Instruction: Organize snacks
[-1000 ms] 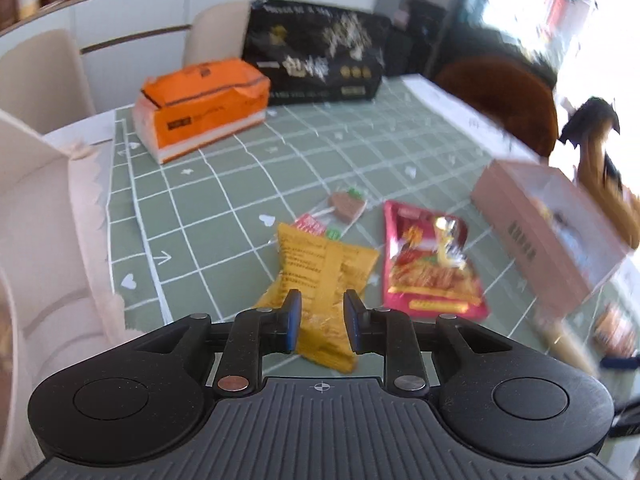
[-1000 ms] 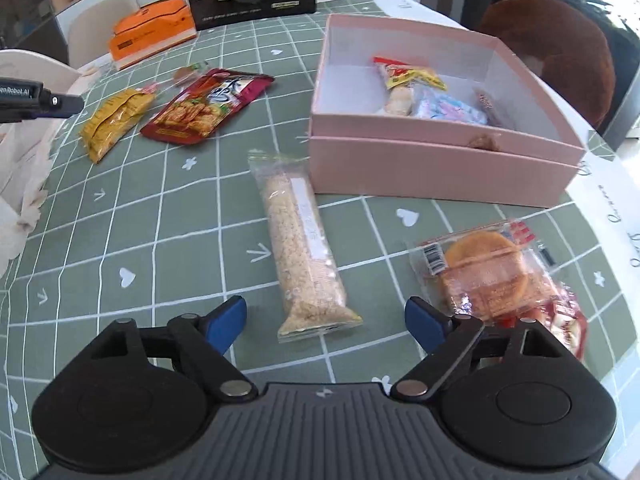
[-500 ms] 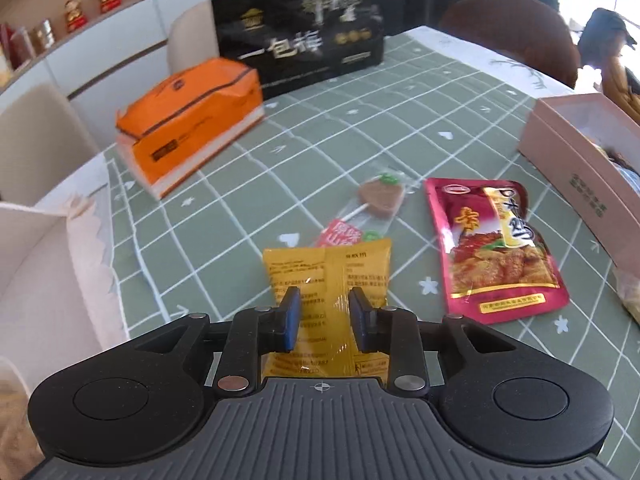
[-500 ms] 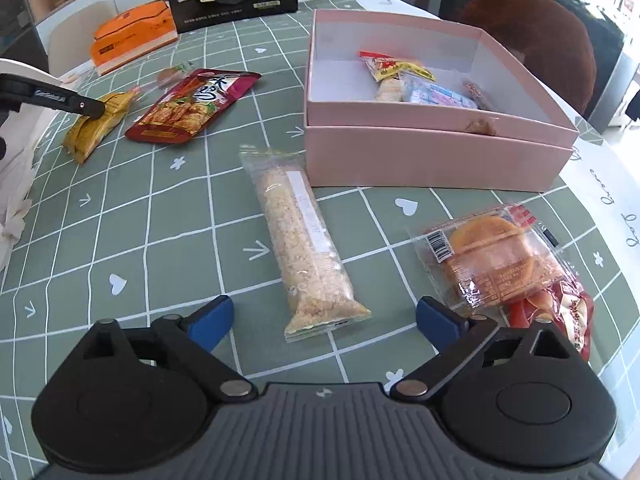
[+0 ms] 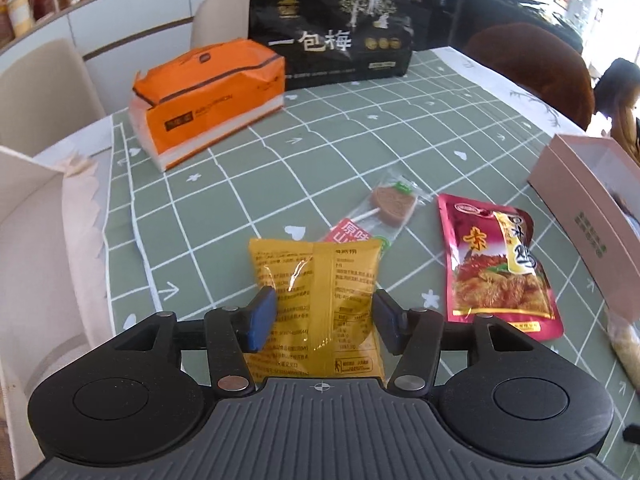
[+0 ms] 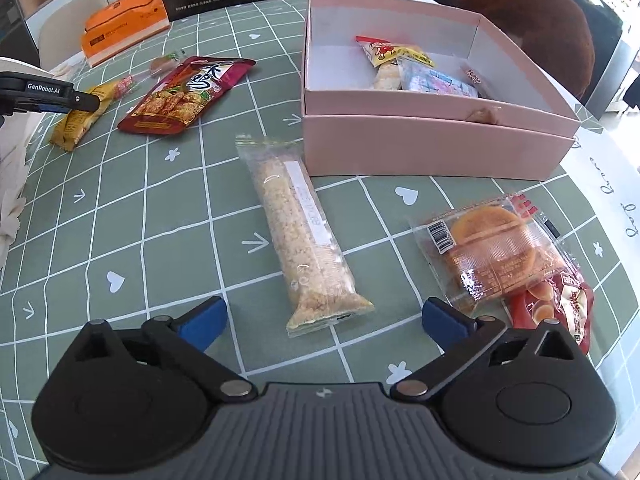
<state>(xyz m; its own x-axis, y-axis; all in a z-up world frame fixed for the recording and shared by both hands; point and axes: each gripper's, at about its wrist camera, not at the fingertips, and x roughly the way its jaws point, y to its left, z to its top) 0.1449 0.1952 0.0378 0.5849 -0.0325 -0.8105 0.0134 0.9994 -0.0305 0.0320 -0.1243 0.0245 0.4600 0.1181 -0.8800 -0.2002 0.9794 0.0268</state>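
A yellow snack packet (image 5: 316,280) lies flat on the green checked tablecloth (image 5: 240,184). My left gripper (image 5: 323,320) hangs just over its near half. Its jaws are opening, one blue pad at each side edge, neither pressing. Just beyond lie a wrapped lollipop (image 5: 390,204) and a red pouch (image 5: 496,268). My right gripper (image 6: 324,316) is spread wide and still opening, over the near end of a long clear grain bar (image 6: 300,232), without touching it. The pink box (image 6: 420,148) behind the bar holds several snacks.
An orange cake packet (image 6: 488,244) lies on a red packet (image 6: 560,308) right of the bar. An orange tissue pack (image 5: 208,96) and a black bag (image 5: 332,28) stand at the back. A white paper bag (image 5: 36,240) is at the left, a person (image 5: 620,100) at the far right.
The left gripper came forward and down over the yellow packet and its jaws spread from nearly shut to wide. The right jaws widened a little; that hand stayed put.
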